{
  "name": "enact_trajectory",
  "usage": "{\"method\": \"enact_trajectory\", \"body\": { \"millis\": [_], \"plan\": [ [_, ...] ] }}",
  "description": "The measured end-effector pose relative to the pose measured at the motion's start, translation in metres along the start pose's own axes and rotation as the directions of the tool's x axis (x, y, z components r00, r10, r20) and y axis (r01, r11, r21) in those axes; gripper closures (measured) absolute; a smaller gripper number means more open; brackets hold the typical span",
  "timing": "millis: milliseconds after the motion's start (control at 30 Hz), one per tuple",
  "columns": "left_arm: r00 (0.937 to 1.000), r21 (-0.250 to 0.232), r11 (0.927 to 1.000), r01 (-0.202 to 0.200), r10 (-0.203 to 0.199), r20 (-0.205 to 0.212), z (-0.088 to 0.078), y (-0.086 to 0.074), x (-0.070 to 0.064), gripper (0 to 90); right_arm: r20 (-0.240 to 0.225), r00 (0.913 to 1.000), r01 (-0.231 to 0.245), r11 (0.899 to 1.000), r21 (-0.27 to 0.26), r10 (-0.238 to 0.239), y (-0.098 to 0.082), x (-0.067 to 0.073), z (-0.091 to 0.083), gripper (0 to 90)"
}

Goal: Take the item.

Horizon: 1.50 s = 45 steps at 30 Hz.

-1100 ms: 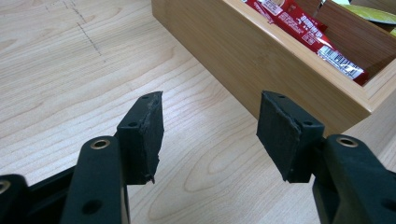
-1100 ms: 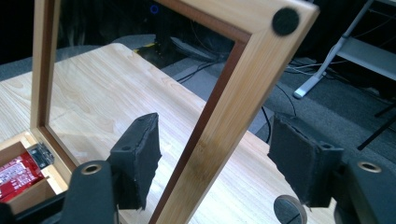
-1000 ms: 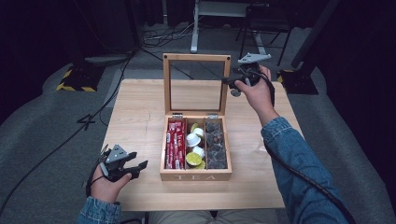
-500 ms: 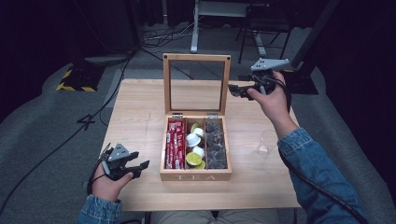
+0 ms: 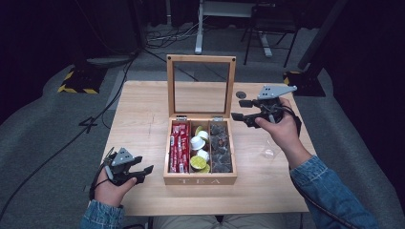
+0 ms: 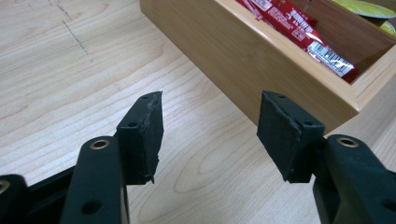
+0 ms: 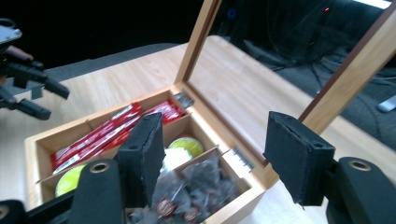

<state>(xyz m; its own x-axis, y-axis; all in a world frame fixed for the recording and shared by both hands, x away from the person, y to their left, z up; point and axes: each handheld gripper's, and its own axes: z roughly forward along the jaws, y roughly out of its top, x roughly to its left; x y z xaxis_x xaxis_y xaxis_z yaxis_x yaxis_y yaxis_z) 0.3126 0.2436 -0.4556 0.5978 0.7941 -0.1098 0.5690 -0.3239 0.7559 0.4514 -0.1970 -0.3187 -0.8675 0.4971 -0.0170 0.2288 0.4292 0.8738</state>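
Now the wooden box (image 5: 200, 180) sits in the middle of the table (image 5: 143, 114), with its glass lid (image 5: 201, 86) standing straight up at the back. Inside, red packets (image 5: 178, 148) lie in the left part, little round cups (image 5: 199, 151) in the middle part, and dark tea bags (image 5: 220, 149) in the right part.

On the right side, the right claw (image 5: 242, 109) is held up in the air beside the lid. The right hand (image 5: 282, 130) wraps around it from behind, and the arm in a blue sleeve (image 5: 329, 191) reaches up from the bottom corner. The claw points sideways toward the box. Its jaws have just been closing a bit, but they stand apart with nothing between them. In the right gripper view the box's tea bag part lies below the jaws.

Down at the near left corner of the table, the left claw (image 5: 144, 173) rests low, close to the box's front corner. The left hand (image 5: 109, 188) holds it level, pointing at the box. Its jaws are apart too, with only bare table between them.
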Motion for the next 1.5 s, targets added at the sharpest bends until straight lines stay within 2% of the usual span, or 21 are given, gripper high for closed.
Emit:
{"method": "enact_trajectory", "body": {
  "millis": [100, 200, 400, 633, 800, 1033, 1300, 1500],
  "plan": [
    [1.0, 0.015, 0.9999, -0.006, 0.006, -0.005, 0.002, -0.002, 0.002, 39.3, -0.008, 0.9999, -0.007, 1.0, 0.02, 0.007, -0.008, 0.005, 0.004, 39.3],
    [0.9999, 0.028, 0.9995, 0.013, -0.013, -0.004, 0.005, -0.006, 0.002, 38.8, -0.018, 0.9996, -0.019, 0.999, 0.044, 0.02, -0.018, 0.007, 0.01, 40.7],
    [0.9999, 0.056, 0.9983, 0.013, -0.013, 0.0, 0.011, -0.011, 0.004, 38.1, -0.043, 0.9981, -0.041, 0.994, 0.097, 0.045, -0.037, 0.01, 0.028, 43.4],
    [0.9998, 0.09, 0.9957, 0.019, -0.02, 0.007, 0.02, -0.018, 0.006, 37.8, -0.074, 0.9962, -0.034, 0.986, 0.16, 0.046, -0.054, 0.016, 0.05, 45.9],
    [0.9996, 0.108, 0.9939, 0.023, -0.024, 0.011, 0.025, -0.021, 0.007, 37.9, -0.069, 0.9971, -0.018, 0.981, 0.195, 0.032, -0.06, 0.017, 0.066, 51.6],
    [0.9997, 0.128, 0.9916, 0.017, -0.019, 0.015, 0.03, -0.025, 0.008, 38.0, -0.086, 0.996, -0.004, 0.973, 0.231, 0.024, -0.067, 0.02, 0.086, 47.7],
    [0.9998, 0.107, 0.9941, 0.014, -0.015, 0.011, 0.032, -0.026, 0.008, 37.2, -0.091, 0.9959, 0.023, 0.953, 0.301, 0.004, -0.073, 0.022, 0.102, 40.2],
    [0.9999, 0.102, 0.9947, 0.007, -0.009, 0.014, 0.032, -0.027, 0.008, 37.1, -0.104, 0.9945, 0.047, 0.944, 0.325, -0.014, -0.077, 0.026, 0.11, 45.1]
  ]
}}
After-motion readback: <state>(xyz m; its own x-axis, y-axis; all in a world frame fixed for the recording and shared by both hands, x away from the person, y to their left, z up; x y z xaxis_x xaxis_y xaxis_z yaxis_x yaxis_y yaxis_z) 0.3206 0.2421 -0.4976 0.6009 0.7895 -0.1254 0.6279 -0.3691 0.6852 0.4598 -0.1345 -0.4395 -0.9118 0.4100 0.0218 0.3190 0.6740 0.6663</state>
